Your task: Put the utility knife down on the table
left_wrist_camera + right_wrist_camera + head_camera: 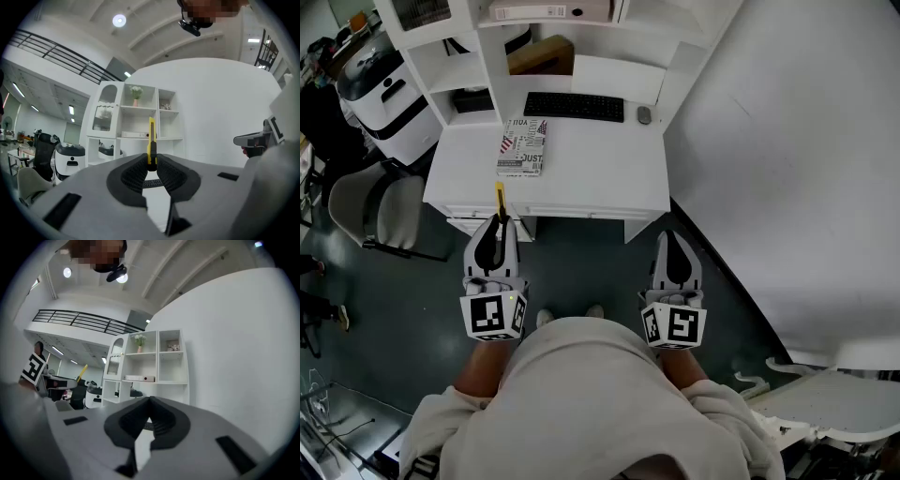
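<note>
Head view, biggest first: dark floor (581, 267) fills the middle and left of the frame, and a plain white wall (787, 159) takes the whole right side. A white desk (600, 164) sits top centre with a white shelf unit (487, 56) rising behind it. Grey chair (375, 211) at left, white machine with black trim (380, 94) in the upper left corner.

On the desk top:
- black keyboard (574, 106) at the back
- small mouse (644, 114) just right of it
- printed book (522, 147) near the left front

Left gripper (498, 220) is clamped on the yellow utility knife (500, 200). In the left gripper view the knife (152, 143) stands upright, pinched between the pads at the tips of the left gripper (152, 161). It's in the air, at the desk's front edge in frame, not lying on the top.

Right gripper (667, 236) has jaw tips together with nothing between them; the same shows in its own view (149, 401).

Hard to see:
- knife's lower end is buried between the pads
- shelf unit is cut off by the frame top
- hands are hidden under the marker cubes
- only "JUST" on the book cover is legible
</note>
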Demonstrator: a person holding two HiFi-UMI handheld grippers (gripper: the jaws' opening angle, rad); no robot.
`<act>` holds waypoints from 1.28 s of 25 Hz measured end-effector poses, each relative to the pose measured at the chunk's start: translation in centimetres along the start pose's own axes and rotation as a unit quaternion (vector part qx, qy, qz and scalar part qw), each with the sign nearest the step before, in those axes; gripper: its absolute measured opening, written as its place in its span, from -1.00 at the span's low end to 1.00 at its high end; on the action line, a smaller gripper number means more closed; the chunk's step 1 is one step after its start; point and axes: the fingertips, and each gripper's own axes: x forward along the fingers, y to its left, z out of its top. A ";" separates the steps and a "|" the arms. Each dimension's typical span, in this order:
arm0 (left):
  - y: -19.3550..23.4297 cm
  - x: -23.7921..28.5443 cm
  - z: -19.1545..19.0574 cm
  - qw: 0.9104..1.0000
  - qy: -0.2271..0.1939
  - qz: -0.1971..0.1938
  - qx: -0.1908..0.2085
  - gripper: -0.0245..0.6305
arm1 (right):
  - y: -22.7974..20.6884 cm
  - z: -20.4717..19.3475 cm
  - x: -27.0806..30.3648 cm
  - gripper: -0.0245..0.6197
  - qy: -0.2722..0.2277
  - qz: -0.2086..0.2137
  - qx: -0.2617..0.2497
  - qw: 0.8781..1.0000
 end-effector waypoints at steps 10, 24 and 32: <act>-0.9 0.0 -0.5 1.000 0.002 -0.002 0.002 -0.73 | -0.6 -0.2 -0.4 -0.91 0.003 0.006 0.004 1.000; -3.7 1.5 -0.4 1.000 0.007 0.017 0.007 -0.73 | -3.4 -0.7 0.4 -0.91 0.002 0.033 0.010 0.999; -5.2 2.6 -1.5 1.000 0.013 0.028 0.008 -0.73 | -5.3 -1.9 1.2 -0.91 0.007 0.045 0.014 0.999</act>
